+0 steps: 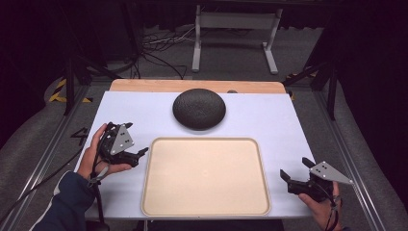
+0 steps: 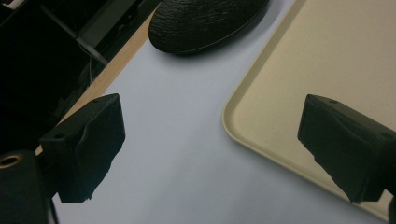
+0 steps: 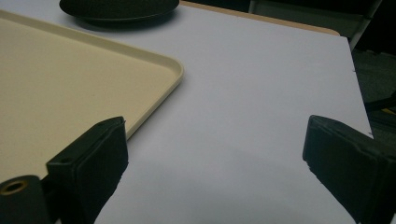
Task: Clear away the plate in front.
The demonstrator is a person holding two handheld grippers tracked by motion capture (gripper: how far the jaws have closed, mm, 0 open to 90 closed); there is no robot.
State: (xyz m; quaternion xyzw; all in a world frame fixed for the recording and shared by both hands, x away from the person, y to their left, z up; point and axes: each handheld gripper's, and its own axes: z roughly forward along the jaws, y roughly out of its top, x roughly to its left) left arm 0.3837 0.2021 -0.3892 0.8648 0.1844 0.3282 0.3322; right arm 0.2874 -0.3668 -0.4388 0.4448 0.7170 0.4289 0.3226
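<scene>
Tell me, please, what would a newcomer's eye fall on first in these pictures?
A large, bare beige plastic tray lies at the near middle of the white table. Just beyond it sits a dark, textured, dome-shaped object. The left gripper and right gripper flank the tray, both open.

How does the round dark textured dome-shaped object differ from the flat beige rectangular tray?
The dark dome is round, raised and rough-textured; the beige tray is rectangular with rounded corners, shallow and smooth. The dome lies at the table's far side, the tray nearer the person. Both rest on the white table cover, apart.
</scene>
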